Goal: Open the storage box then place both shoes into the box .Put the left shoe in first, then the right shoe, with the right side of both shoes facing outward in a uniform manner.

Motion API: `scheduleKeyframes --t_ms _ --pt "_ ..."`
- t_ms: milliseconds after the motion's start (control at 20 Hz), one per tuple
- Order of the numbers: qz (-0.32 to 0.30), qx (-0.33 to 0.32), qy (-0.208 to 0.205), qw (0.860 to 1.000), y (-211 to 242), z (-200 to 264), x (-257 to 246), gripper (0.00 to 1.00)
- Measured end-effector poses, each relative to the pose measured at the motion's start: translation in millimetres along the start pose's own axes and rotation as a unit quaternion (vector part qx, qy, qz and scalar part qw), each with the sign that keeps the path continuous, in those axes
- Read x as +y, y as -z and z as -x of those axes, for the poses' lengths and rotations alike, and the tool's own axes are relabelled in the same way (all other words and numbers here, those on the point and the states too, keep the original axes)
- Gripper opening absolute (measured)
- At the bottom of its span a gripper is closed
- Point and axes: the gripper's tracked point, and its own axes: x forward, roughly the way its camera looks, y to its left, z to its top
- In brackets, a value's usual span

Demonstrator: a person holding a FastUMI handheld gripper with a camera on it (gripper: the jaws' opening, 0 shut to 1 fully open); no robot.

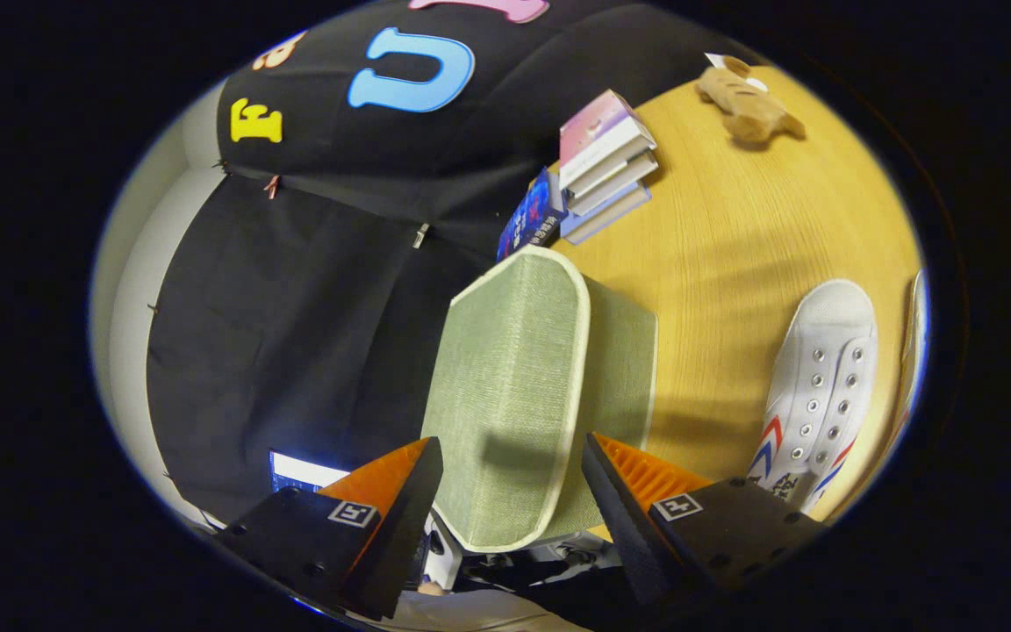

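A green fabric storage box with a pale-trimmed lid stands on the wooden table; the lid lies flat on the box. My gripper is open, and its fingers straddle the near end of the lid, one on each side, with a gap between each and the fabric. The view is rolled, so the table rises on the right. A white lace-up shoe with red and blue stripes lies on the table to the right of the box. The edge of a second white shoe shows just beyond it.
A stack of books with a blue packet leaning on it sits behind the box near the black cloth wall. A brown plush toy lies at the far side of the table. Bare wood lies between box and shoes.
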Motion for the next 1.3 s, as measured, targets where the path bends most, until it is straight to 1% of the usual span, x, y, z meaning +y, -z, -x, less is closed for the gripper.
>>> scheduleKeyframes --t_ms 100,250,350,450,550,650,750,900,1000,1100,1200,1300 --pt "-0.049 0.017 -0.034 0.998 4 -3 0 0.98" --pt "-0.118 0.034 -0.094 0.988 9 -14 5 0.97" --pt "-0.135 0.047 -0.108 0.984 13 -20 1 0.97" --pt "-0.148 0.055 -0.131 0.979 15 -26 8 0.97" --pt "-0.148 0.055 -0.136 0.978 13 -22 3 0.96" --pt "-0.153 0.06 -0.135 0.977 13 -21 -1 0.71" --pt "-0.152 0.064 -0.142 0.976 10 -13 -4 0.55" --pt "-0.141 0.035 -0.16 0.976 -2 1 4 0.15" --pt "-0.144 0.032 -0.183 0.972 -5 8 18 0.1" --pt "-0.128 0.027 -0.189 0.973 -9 11 34 0.1" --pt "-0.101 0.032 -0.189 0.976 -9 15 57 0.1" --pt "-0.059 0.033 -0.192 0.979 -10 13 87 0.09"
